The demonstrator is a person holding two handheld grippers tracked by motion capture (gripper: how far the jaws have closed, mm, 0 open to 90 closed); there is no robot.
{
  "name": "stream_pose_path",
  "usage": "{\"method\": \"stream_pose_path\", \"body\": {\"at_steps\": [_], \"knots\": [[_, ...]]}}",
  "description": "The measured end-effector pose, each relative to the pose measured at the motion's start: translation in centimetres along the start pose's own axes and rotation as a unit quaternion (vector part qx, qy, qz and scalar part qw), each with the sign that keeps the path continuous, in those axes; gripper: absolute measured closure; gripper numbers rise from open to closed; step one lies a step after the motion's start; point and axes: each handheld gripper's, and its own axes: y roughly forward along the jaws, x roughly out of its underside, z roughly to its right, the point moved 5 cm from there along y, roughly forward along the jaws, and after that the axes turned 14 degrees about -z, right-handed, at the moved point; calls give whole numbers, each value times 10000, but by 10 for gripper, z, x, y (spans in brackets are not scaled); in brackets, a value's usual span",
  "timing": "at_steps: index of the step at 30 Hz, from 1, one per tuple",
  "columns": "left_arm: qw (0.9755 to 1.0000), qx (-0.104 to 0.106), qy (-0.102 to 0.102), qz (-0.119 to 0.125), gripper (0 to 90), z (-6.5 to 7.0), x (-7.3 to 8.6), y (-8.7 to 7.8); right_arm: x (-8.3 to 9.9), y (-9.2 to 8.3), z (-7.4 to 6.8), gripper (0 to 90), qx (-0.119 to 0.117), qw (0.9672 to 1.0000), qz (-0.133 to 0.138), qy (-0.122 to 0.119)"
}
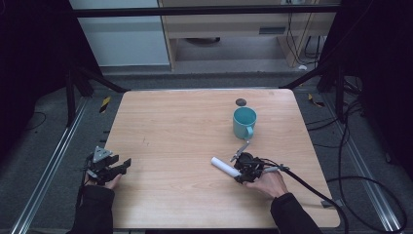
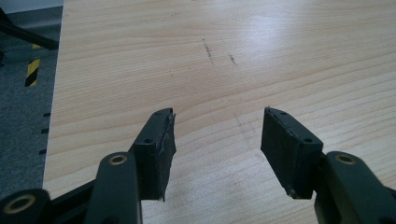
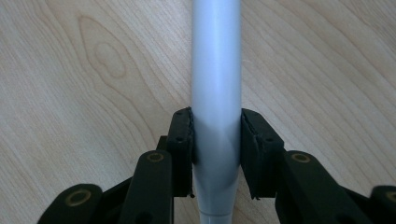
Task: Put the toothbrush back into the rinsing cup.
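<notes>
White tube (image 1: 225, 167) pinched by the right gripper (image 1: 242, 170) near the tabletop's (image 1: 170, 131) front right.

The tube is plain, smooth, pale grey-white; in the right gripper view both pads (image 3: 183, 140) press its sides where it narrows, and it runs straight ahead over the wood. The left gripper (image 1: 117, 170) sits at the front left edge, jaws spread with nothing between them. Farther back, the high view adds a teal mug (image 1: 243, 122), handle toward the front, and a small dark disc (image 1: 240, 102) near the far edge.
</notes>
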Motion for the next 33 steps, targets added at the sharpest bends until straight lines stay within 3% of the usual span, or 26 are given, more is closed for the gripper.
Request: {"method": "stream_pose_path", "body": {"at_steps": [11,14,22,26,33], "knots": [[10000,-3,17,-10,442,0,0,0,0,3,-2,653,-26,10000,-33,-10],[10000,6,8,-9,442,0,0,0,0,1,-2,578,-40,10000,-16,42],[10000,10,12,-18,441,1,0,0,2,-23,-2,526,42,9995,306,72],[10000,16,14,-14,441,1,0,0,9,-38,-5,601,14,9989,436,170],[10000,18,15,-20,442,1,0,0,27,-48,-16,858,46,9996,277,101]]}}
